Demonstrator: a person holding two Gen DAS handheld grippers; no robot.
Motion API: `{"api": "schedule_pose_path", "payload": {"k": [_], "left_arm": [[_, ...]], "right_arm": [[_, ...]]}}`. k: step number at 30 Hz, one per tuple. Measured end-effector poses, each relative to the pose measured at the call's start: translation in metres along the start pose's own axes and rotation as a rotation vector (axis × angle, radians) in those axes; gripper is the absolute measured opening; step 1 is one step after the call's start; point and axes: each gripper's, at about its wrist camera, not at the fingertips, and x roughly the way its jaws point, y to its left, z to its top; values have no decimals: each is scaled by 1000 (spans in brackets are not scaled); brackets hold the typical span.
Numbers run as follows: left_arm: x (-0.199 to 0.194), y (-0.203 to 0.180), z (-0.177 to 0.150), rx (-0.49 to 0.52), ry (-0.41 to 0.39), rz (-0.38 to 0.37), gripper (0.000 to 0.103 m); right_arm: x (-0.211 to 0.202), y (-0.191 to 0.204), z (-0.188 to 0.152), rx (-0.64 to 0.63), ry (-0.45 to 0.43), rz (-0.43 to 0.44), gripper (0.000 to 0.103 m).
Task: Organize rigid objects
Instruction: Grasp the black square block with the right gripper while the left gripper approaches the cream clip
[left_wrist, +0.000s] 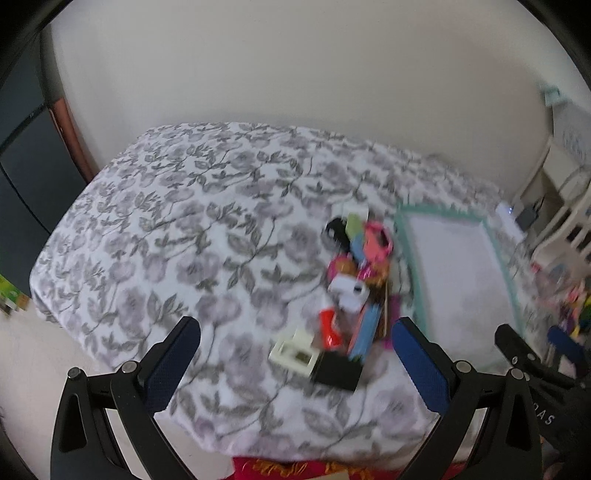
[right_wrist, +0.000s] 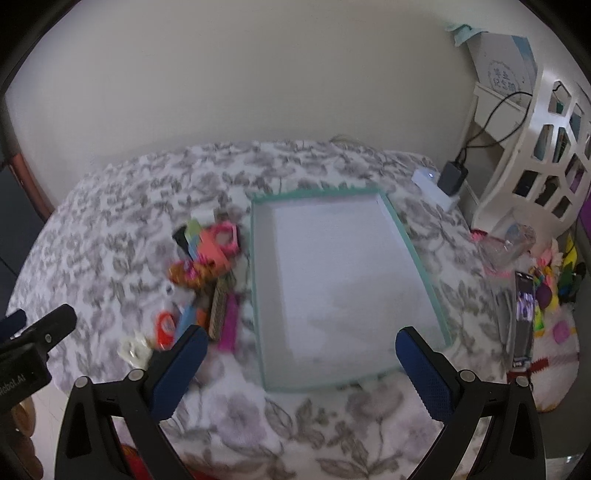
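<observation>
A pile of small rigid objects (left_wrist: 354, 288) lies on a floral-covered table (left_wrist: 184, 240): a pink ring-shaped piece (left_wrist: 376, 238), a white block (left_wrist: 349, 293), a red piece (left_wrist: 328, 328), a cream frame (left_wrist: 293, 352) and a black block (left_wrist: 336, 373). The pile also shows in the right wrist view (right_wrist: 207, 280). Right of it sits a white tray with a teal rim (right_wrist: 424, 269), also in the left wrist view (left_wrist: 410, 258). My left gripper (left_wrist: 295, 332) is open above the pile's near end. My right gripper (right_wrist: 301, 339) is open above the tray's near edge.
A white wall stands behind the table. A white power strip with a black adapter (right_wrist: 443, 181) lies at the table's far right. A white cut-out shelf (right_wrist: 535, 147) and colourful toys (right_wrist: 554, 288) are on the right. A dark cabinet (left_wrist: 22, 166) stands on the left.
</observation>
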Motion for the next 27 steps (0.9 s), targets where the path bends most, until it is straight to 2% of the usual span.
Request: {"api": "schedule_pose_path", "payload": {"k": [5,8,12,15,21,25,27], "left_arm": [[10,9,19,-36,2,-55,103],[19,11,21,-30,16,-74,103],[38,14,11,-10,41,-74,103],[55,13,1,33,91,-79,103],[92,4,-31,131,182,-83,103],[110,16,-40,68,237,-82,103],[117,28,-42,24,254,-43,103]], "right_arm": [[11,15,16,18,-4,13,103],[26,28,18,-6,43,10,103],[44,38,15,-2,92,7,103],[59,39,7,2,117,18,103],[91,37,-13,9,229,47,103],[97,37,-20,-6,246,61,103],[105,42,-24,1,289,96,103]]}}
